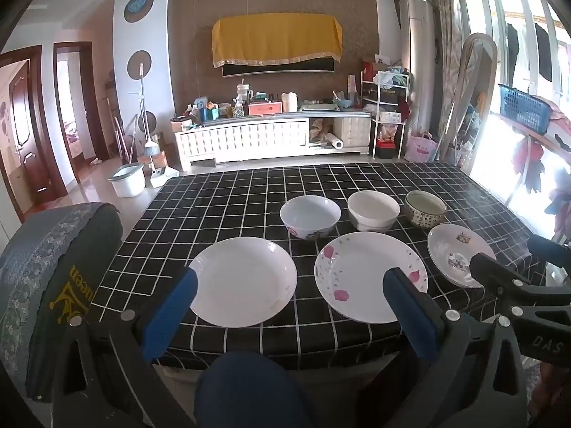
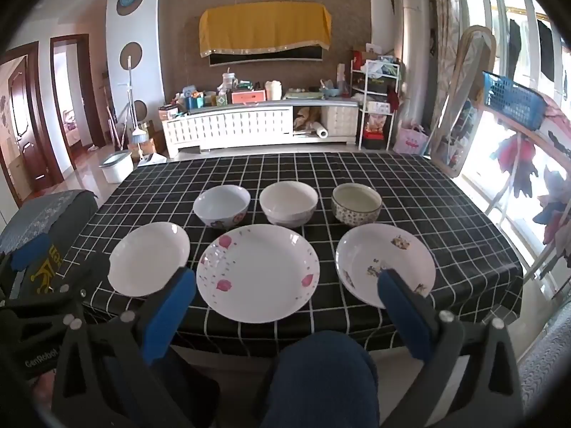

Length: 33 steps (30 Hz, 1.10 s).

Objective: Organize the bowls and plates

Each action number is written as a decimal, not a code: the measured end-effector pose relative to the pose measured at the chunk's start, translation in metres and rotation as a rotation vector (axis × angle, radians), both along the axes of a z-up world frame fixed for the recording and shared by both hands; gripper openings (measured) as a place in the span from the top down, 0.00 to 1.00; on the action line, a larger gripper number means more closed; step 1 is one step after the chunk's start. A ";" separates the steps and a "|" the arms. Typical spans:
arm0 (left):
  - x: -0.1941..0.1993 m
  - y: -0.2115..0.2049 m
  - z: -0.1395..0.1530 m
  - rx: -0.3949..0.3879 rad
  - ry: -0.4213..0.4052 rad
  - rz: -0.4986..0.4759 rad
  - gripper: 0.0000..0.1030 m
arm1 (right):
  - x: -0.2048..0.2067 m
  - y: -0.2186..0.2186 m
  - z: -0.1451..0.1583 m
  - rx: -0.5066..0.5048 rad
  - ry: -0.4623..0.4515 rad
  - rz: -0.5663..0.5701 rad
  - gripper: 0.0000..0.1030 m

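Observation:
Three plates lie in a front row on the black checked table [image 1: 221, 210]: a plain white plate [image 1: 244, 281] [image 2: 150, 258], a pink-flowered plate [image 1: 369, 276] [image 2: 258, 273] and a small patterned plate [image 1: 458, 253] [image 2: 385, 264]. Behind them stand a white bowl with flowers [image 1: 309, 215] [image 2: 221, 205], a plain white bowl [image 1: 373, 210] [image 2: 288, 202] and a patterned bowl [image 1: 425, 208] [image 2: 356, 202]. My left gripper [image 1: 291, 296] is open and empty, held before the table's front edge. My right gripper [image 2: 287, 294] is open and empty too, near the same edge; it also shows in the left wrist view [image 1: 506, 278].
A padded chair back [image 1: 53, 271] stands at the table's left. The person's knee [image 2: 321, 374] is under the front edge. A drying rack with clothes [image 2: 528, 164] stands at the right. A cluttered TV cabinet [image 1: 271, 135] is far behind.

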<state>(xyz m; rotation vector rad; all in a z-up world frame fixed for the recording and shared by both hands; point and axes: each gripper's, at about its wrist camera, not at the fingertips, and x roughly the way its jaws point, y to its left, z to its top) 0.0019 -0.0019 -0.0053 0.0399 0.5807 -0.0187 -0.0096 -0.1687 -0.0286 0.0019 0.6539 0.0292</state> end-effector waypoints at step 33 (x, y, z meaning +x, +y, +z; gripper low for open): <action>-0.001 -0.003 -0.004 -0.003 0.006 -0.005 0.00 | 0.000 -0.001 -0.003 -0.013 0.009 -0.015 0.00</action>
